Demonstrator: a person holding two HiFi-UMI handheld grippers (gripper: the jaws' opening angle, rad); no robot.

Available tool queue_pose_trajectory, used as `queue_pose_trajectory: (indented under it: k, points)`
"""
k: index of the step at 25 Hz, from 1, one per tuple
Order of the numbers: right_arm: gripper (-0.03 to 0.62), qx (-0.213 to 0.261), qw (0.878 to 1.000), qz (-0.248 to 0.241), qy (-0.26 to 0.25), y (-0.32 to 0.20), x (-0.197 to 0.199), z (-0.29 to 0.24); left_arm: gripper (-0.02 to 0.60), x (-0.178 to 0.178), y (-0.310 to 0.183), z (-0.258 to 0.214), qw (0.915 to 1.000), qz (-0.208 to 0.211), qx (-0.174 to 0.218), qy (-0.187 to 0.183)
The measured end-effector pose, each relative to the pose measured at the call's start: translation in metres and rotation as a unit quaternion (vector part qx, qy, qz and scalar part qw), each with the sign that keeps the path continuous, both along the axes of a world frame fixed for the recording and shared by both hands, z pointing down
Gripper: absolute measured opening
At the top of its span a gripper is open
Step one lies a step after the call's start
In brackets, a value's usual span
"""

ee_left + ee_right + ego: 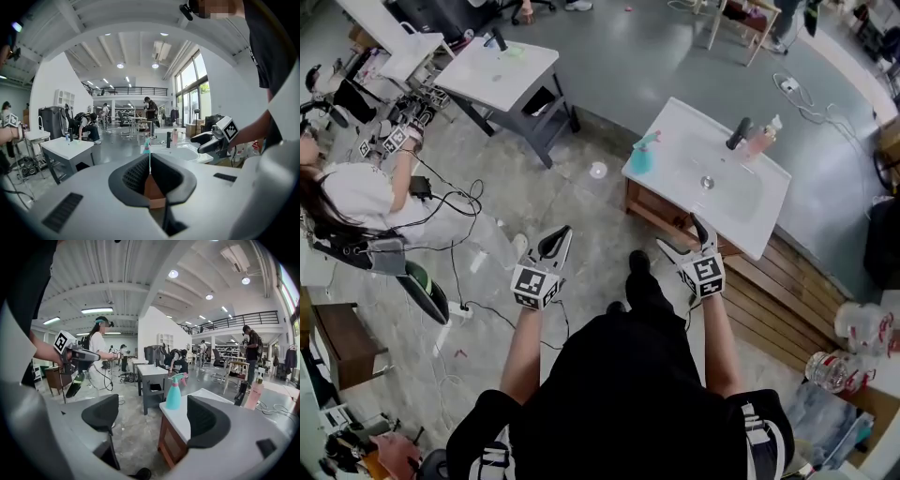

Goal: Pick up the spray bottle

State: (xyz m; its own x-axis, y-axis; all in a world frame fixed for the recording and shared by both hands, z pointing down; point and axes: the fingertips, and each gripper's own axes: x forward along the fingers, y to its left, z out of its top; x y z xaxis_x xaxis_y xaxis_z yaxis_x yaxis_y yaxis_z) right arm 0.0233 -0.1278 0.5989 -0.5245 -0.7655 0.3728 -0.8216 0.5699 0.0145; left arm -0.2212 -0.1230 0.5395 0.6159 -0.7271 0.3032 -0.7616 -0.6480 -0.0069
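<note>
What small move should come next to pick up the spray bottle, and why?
Probably advance the right gripper toward the spray bottle: its jaws stand apart and empty, and the bottle stands upright on the sink counter corner, between them in its view but well beyond them.
</note>
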Motion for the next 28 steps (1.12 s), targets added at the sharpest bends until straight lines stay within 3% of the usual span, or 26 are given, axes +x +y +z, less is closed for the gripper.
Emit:
queue_pose_trajectory:
  k: [7, 9, 28]
  points:
    - [0.47, 0.0, 1.0, -0.025, 0.0, -0.056, 0.004, 0.001, 0.028, 0.003, -0.041, 0.003, 0.9996, -0.028, -0.005, 0.001]
    - [0.434, -0.003, 0.999, -0.032, -0.001, -0.068, 0.009, 0.002, 0.028, 0.007, -0.049, 0.004, 0.9994, -0.034, -0.006, 0.0]
    - [0.43, -0.011, 0.996, -0.087, 0.008, -0.177, 0.052, 0.024, 0.028, 0.059, -0.145, 0.006, 0.9971, -0.074, -0.003, -0.016]
